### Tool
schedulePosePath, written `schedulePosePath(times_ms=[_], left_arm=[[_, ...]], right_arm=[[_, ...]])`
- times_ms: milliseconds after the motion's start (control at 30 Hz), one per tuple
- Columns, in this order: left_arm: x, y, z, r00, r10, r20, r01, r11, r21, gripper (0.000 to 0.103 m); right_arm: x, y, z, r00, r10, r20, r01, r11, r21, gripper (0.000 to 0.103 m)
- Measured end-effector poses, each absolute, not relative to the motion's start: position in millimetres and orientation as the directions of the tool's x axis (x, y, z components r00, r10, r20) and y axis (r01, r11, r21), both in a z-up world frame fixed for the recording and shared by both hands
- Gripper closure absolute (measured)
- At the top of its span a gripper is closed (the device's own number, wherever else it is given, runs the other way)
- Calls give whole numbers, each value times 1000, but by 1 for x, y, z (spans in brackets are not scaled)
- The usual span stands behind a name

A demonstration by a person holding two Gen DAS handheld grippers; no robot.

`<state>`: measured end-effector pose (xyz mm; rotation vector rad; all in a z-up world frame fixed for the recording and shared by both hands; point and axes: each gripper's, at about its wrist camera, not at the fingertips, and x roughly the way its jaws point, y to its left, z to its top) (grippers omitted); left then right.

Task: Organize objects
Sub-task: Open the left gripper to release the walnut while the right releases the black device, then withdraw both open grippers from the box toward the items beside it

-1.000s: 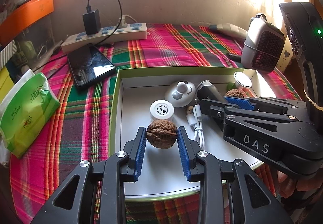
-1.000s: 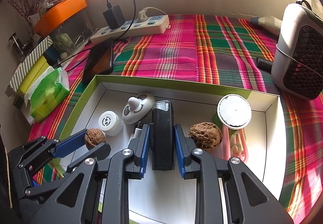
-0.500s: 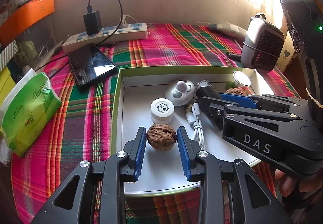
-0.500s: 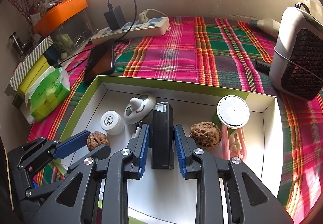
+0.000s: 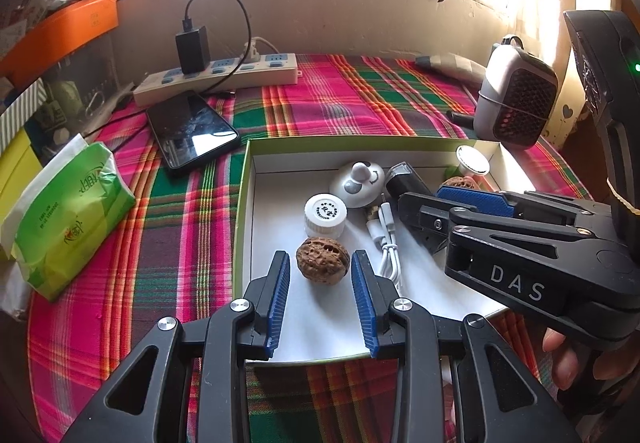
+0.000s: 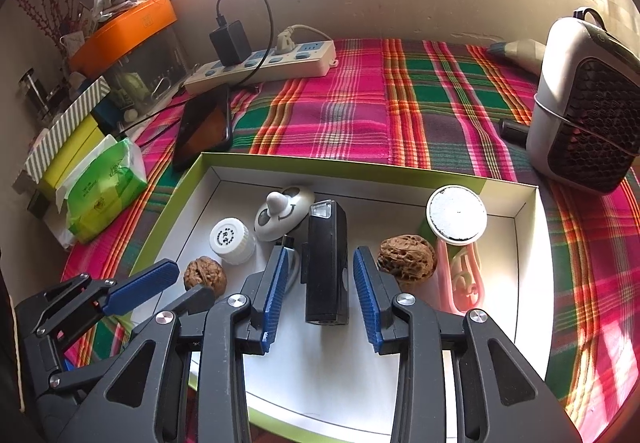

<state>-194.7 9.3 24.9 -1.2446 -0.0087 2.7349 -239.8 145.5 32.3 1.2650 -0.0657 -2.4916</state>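
Note:
A shallow white tray with a green rim [image 5: 243,203] [image 6: 168,231] lies on the plaid cloth. A walnut [image 5: 323,260] rests on its floor between the blue pads of my left gripper [image 5: 320,253], which is open with a gap on each side. A black rectangular device [image 6: 326,263] lies between the fingers of my right gripper [image 6: 320,250]. Its jaws are opening and the pads stand clear of the device. In the right wrist view the left gripper [image 6: 190,279] sits at the tray's left side. The left wrist view shows the right gripper [image 5: 424,195] coming in from the right.
The tray also holds a white bottle cap [image 5: 325,212], a white knobbed gadget [image 5: 358,183], a white cable [image 5: 386,243], a second walnut [image 6: 406,259], a round white lid [image 6: 456,215] and a pink piece [image 6: 460,275]. Around it are a phone [image 5: 192,127], power strip [image 5: 224,77], green tissue pack [image 5: 68,215] and small heater [image 5: 516,103].
The right gripper's pads have spread away from the black device, which now lies free on the tray floor. The left gripper and the walnut have hardly shifted.

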Motion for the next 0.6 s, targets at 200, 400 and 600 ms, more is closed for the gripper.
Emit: schedulePosePath(times_ms=[200, 400, 600], left_arm=[[-184, 9, 30, -661, 124, -740, -124, -991, -56, 73], [-172, 10, 35, -669, 131, -731, -131, -990, -58, 73], [-161, 9, 39, -677, 135, -724, -129, -990, -64, 73]], right_arm=[[-228, 146, 38, -558, -329, -762, 279, -939, 201, 67], [-216, 148, 43, -574, -328, -750, 273, -940, 203, 67], [-201, 149, 47, -587, -333, -738, 270, -940, 210, 67]])
